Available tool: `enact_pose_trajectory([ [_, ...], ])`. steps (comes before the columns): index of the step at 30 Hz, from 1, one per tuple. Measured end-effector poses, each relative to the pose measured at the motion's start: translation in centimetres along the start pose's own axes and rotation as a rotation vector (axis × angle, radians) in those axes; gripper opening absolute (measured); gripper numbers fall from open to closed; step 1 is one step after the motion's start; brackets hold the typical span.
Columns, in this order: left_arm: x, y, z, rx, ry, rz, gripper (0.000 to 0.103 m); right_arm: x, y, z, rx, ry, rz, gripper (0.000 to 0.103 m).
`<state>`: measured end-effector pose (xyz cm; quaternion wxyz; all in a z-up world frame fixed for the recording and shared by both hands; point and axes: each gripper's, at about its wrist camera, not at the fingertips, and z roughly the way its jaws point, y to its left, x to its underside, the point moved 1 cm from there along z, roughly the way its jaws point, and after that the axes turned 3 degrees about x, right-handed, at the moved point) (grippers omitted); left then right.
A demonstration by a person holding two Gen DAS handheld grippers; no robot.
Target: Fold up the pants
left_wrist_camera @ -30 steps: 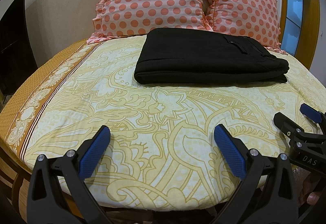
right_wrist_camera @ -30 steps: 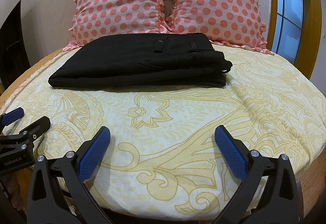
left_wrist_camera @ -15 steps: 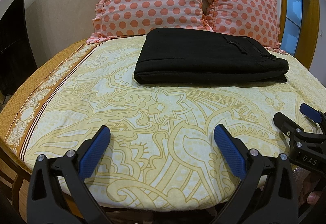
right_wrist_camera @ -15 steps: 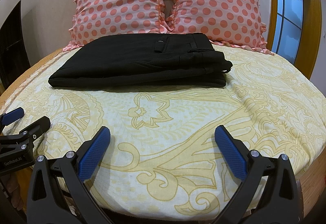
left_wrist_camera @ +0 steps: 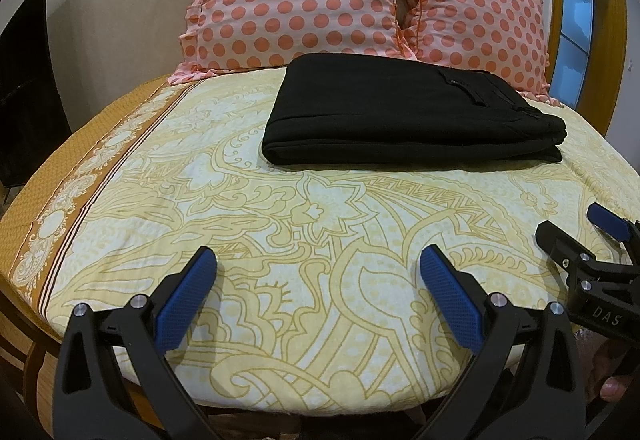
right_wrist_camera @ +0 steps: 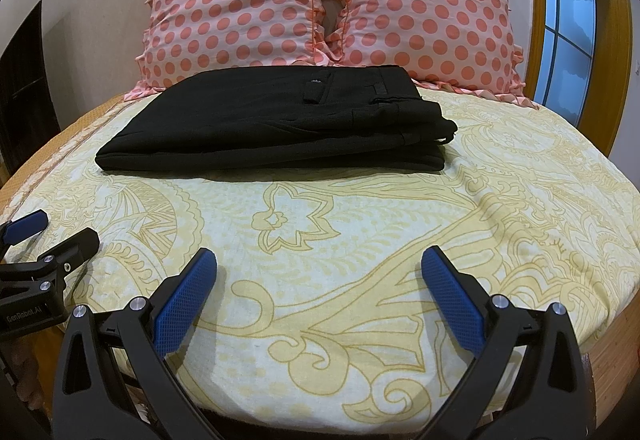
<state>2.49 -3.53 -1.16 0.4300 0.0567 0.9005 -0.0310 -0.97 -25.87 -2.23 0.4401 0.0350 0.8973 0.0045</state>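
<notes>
Left wrist view: left gripper fingers spread wide, empty, over near edge of bedsheet. Right gripper likewise spread, empty. Black pants lie folded farther back on the sheet, just before two polka-dot pillows, well apart from both grippers.

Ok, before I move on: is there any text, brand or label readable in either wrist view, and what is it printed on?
"DAS": white letters on the body of the right gripper, seen at the right edge of the left wrist view; the word may be cut off.
"GenRobot.AI": small white print on the body of the left gripper, at the left edge of the right wrist view.
The folded black pants, the pillows and the bedsheet show no readable text.
</notes>
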Motion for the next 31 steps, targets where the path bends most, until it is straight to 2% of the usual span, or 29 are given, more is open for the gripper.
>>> enact_pose_trajectory([
  [31, -0.03, -0.12, 0.18, 0.008, -0.002, 0.004, 0.101, 0.07, 0.09, -0.03, 0.001, -0.001, 0.001, 0.102],
])
